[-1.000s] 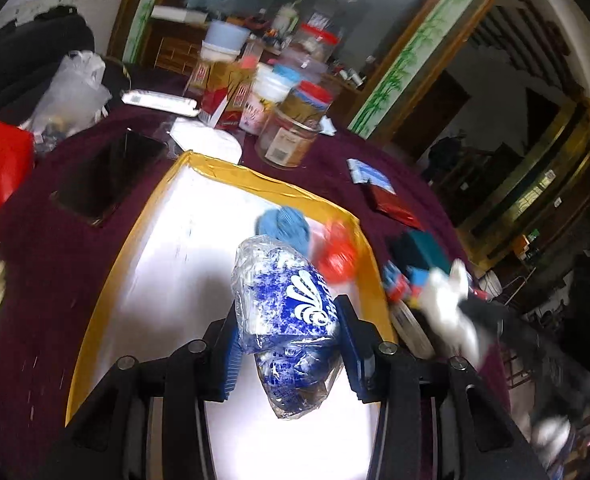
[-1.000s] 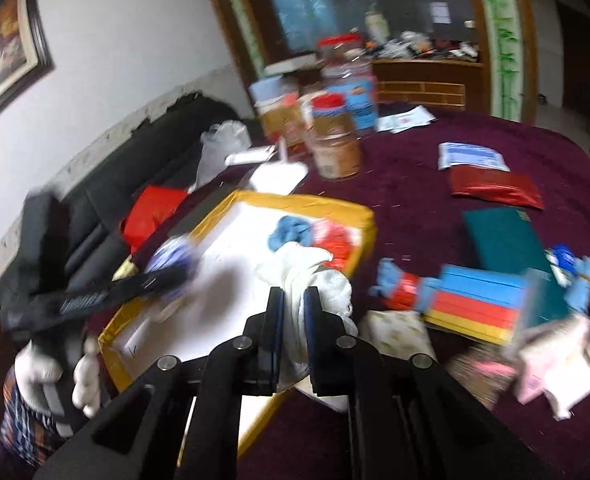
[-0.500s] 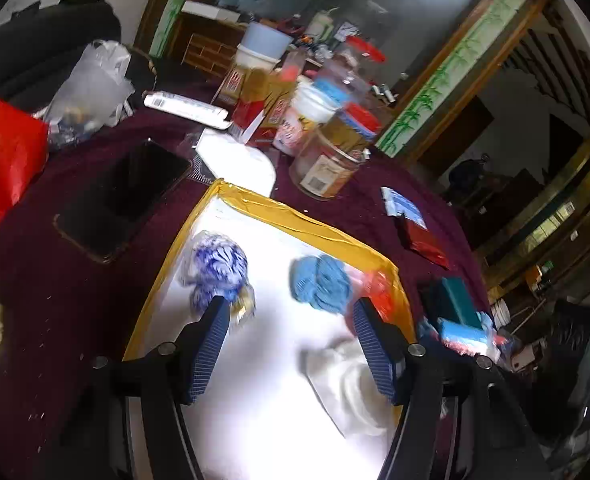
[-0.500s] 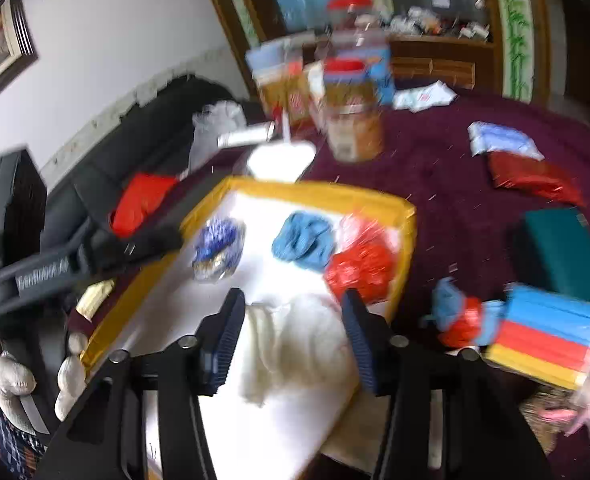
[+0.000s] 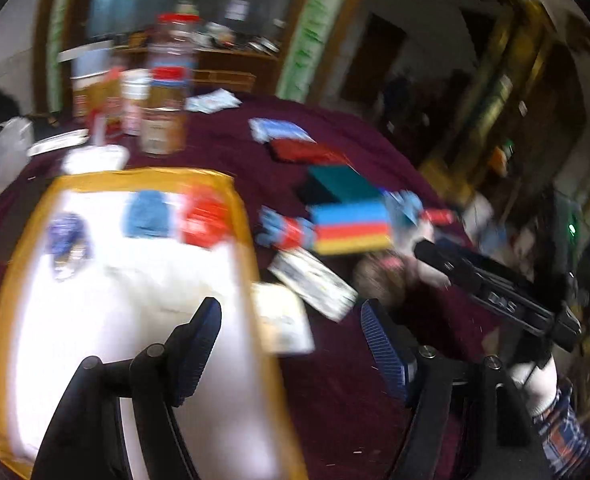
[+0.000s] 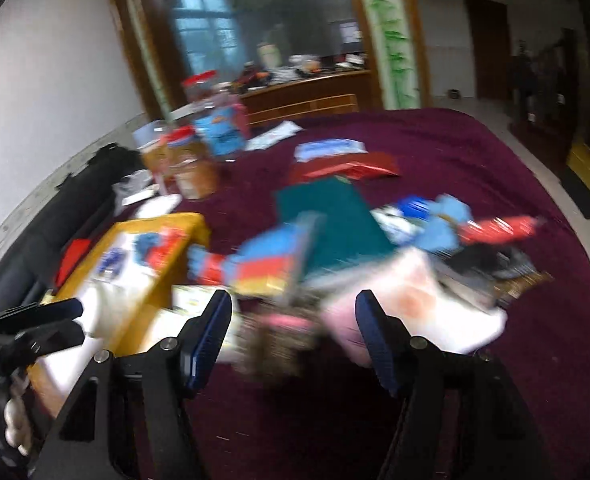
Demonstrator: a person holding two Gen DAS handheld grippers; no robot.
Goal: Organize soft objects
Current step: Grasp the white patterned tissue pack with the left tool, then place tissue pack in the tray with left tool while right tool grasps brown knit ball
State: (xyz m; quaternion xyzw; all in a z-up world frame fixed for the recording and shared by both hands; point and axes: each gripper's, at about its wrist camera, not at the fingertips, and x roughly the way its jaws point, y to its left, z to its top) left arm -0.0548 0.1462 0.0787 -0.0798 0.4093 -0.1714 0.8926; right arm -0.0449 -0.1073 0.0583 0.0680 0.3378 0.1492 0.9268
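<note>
Maroon cloth covers the table (image 6: 475,168), and loose on it, just ahead of the right gripper (image 6: 293,336), lies a blurred heap: a brownish-pink soft bundle (image 6: 279,340) between the fingers' line and a pale pink-white one (image 6: 415,300) past the right finger. Both of its fingers stand wide with nothing pinched, having just been opening. The left gripper (image 5: 291,348) is also spread and empty, its jaws just opened, straddling the tray's edge, so the right hand is nearer the heap. The yellow-rimmed tray (image 5: 239,216) at the table's left side already holds a blue-patterned packet (image 5: 69,240), a blue bundle (image 5: 147,216), a red one (image 5: 203,220) and a white cloth (image 5: 167,280).
</note>
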